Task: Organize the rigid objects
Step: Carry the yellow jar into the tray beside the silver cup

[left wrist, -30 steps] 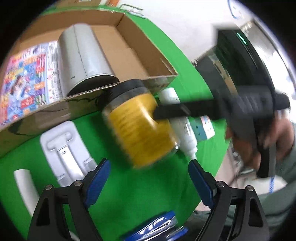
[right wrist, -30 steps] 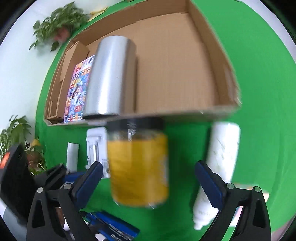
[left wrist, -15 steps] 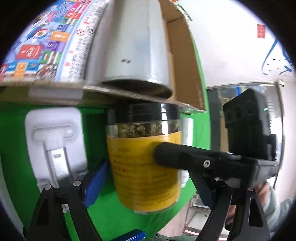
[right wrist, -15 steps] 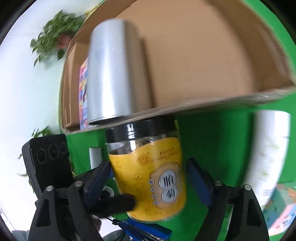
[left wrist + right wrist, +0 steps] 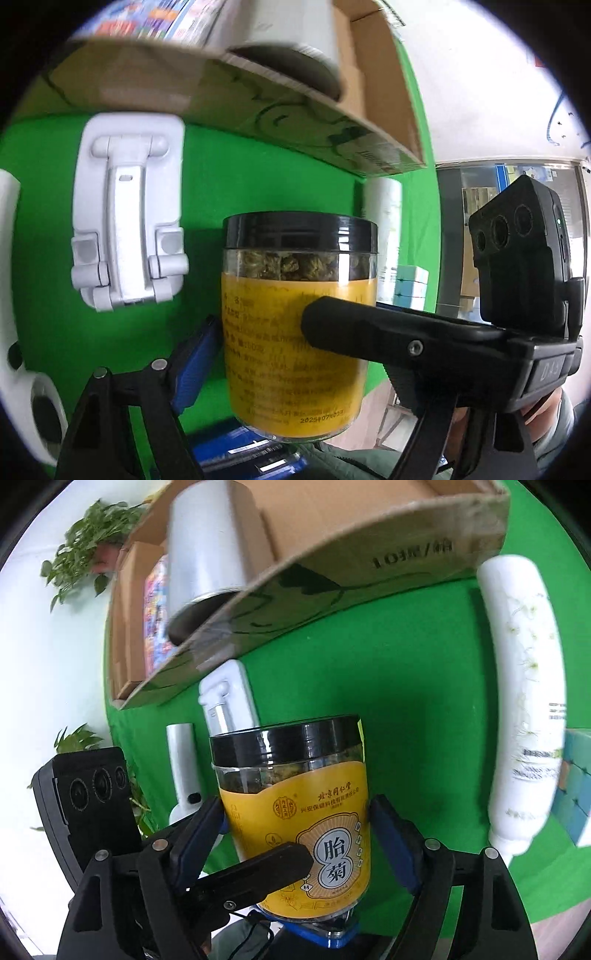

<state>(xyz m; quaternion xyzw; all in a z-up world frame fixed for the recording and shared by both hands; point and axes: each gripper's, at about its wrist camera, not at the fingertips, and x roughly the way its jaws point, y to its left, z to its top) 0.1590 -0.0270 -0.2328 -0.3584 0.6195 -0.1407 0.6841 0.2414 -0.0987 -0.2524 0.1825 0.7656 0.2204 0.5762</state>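
Right wrist view: jar [image 5: 295,805] between the jaws

The right gripper [image 5: 295,823] has the jar pinched: a blue pad presses on each side of the yellow label, below the black lid. Its jaws have just been closing, with the jar between them. The jar points lid-first toward the box [image 5: 332,572], just short of its near wall, over the green cloth [image 5: 388,664]. Whether it rests on anything I cannot tell.

The left gripper [image 5: 295,350] comes in from the other side, and its jaws have just been closing too. In its own view the near blue pad touches the jar's side, but the far finger is hidden behind the right gripper's black finger, which crosses the label. In the right wrist view one left finger lies across the front of the label. Whether the left one truly pinches the jar I cannot tell.

A silver can [image 5: 210,546] lies in the box. A white bottle [image 5: 524,701] lies on the cloth to the right, a white clip [image 5: 125,218] to the left.
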